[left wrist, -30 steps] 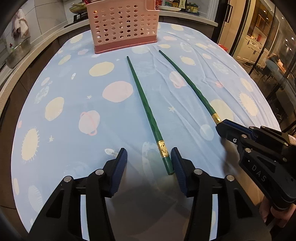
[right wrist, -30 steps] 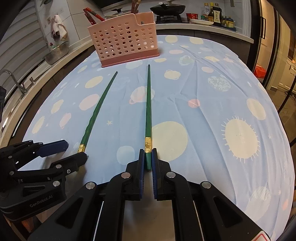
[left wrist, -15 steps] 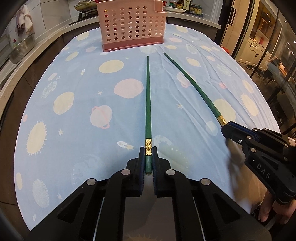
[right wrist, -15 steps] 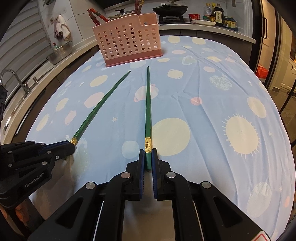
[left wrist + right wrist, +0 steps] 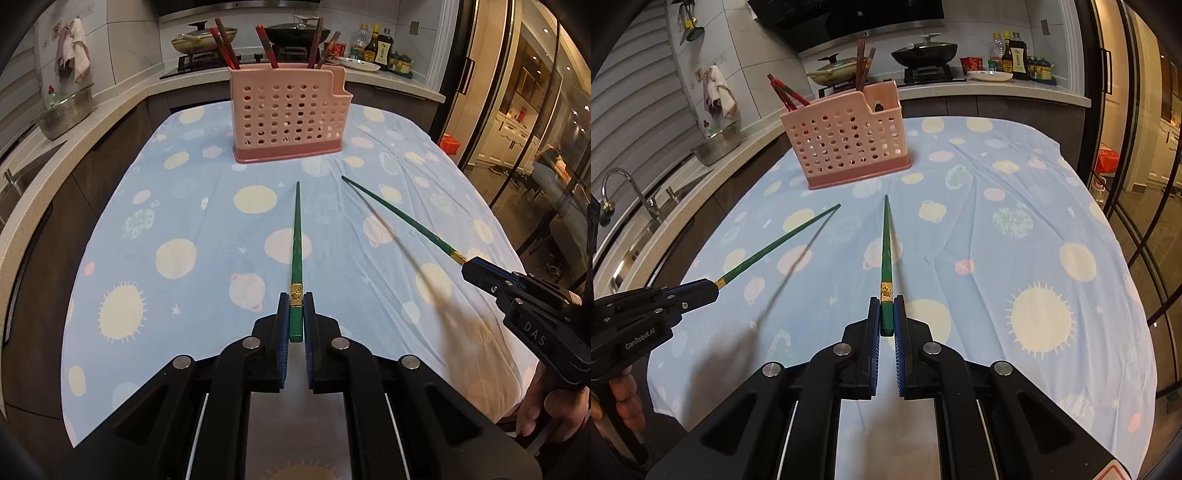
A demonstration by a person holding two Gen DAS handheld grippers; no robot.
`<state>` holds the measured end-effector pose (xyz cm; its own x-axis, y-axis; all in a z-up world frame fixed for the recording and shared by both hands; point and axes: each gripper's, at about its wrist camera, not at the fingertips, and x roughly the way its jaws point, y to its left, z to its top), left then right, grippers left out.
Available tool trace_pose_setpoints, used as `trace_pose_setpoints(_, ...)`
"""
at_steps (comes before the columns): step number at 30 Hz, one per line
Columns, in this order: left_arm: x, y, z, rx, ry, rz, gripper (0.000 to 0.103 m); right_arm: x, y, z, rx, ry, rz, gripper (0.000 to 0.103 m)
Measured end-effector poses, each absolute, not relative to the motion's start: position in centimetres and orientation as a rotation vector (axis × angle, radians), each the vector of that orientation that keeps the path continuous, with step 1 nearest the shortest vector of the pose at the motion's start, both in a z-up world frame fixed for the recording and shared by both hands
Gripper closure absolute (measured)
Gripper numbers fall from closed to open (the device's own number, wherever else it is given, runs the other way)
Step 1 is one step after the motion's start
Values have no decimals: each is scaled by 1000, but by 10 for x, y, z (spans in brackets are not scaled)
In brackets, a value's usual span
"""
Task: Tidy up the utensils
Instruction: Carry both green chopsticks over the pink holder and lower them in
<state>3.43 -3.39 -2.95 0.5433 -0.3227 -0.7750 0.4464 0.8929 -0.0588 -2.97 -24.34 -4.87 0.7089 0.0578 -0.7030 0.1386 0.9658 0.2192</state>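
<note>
Basket [image 5: 286,114] holds reddish chopsticks [image 5: 225,46] — each tool grips a green one.

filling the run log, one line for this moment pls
left gripper: shut on left chopstick | right gripper: shut on right chopstick | pink holder: ahead

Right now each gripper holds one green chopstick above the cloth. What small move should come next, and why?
Probably carry both forward and up toward the pink holder. The left gripper and right gripper each clamp a green chopstick, both lifted, with tips short of it.
</note>
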Motion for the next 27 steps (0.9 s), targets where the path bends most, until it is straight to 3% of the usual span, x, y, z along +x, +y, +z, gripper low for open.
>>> trace_pose_setpoints(12, 57, -39, 35, 123, 713, -472, 96, -9, -255, 23, 258, 612, -32, 96)
trace_pose_setpoints(27, 95, -56, 72, 126, 621, -498, 96, 39, -257, 66, 241, 523, -12, 96)
